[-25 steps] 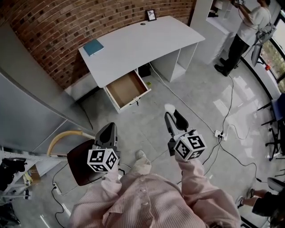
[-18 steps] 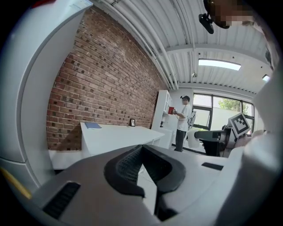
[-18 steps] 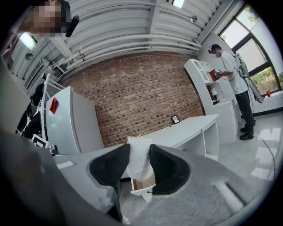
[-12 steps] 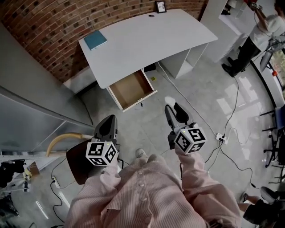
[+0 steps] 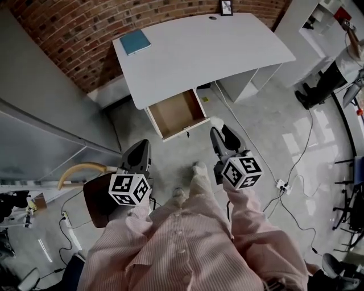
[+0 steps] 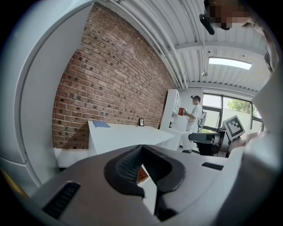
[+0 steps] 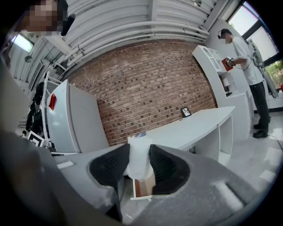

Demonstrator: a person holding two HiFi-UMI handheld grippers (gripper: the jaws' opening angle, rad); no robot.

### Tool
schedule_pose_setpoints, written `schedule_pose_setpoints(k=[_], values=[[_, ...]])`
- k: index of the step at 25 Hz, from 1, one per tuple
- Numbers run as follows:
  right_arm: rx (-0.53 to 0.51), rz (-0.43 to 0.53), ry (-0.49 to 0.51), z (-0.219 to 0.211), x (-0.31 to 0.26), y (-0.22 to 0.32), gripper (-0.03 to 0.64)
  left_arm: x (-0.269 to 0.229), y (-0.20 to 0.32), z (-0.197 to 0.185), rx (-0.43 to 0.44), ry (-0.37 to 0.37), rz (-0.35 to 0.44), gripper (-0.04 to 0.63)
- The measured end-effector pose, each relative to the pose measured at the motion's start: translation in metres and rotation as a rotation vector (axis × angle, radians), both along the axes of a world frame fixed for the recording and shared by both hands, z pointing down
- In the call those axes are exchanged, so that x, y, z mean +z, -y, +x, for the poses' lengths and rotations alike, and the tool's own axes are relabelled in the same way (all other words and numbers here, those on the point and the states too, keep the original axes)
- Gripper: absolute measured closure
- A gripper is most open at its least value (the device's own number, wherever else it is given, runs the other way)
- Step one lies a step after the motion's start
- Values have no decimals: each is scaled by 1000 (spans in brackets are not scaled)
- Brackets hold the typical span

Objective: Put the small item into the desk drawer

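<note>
Jaws of your right gripper (image 5: 220, 134) pinch the small white soft-looking item (image 7: 138, 160) over the grey floor (image 5: 256, 122), near the white desk's (image 5: 205, 51) open wooden drawer (image 5: 174, 113), while your left gripper's (image 5: 139, 154) jaws sit together, empty.

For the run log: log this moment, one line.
right gripper shut on white item | left gripper shut, empty | drawer open, ahead

White bench (image 5: 199, 51) against the brick wall (image 5: 68, 34). On it: blue notebook (image 5: 135, 41) at far left corner, small picture frame (image 5: 226, 7) at back edge. Drawer (image 5: 175, 112) beneath stands open. Grey floor (image 5: 261, 125) carries a power strip (image 5: 280, 184).
</note>
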State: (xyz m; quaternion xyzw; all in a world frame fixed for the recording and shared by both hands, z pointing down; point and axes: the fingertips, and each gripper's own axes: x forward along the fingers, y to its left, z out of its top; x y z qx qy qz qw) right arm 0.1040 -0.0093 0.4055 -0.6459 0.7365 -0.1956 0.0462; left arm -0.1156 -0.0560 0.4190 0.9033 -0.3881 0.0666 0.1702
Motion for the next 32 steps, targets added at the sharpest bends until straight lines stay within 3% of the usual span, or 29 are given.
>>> schedule_pose_setpoints(k=[6,18,32], values=[[-76,-53,1,3,33,50,471,29,32,8,-48,9,-54,597],[-332,-232,-23,19,102,150,471,85,86,45,-229,28,-215,597],[-631,-381,-167,15,189,201,471,145,113,66,-429,31,-321,597]])
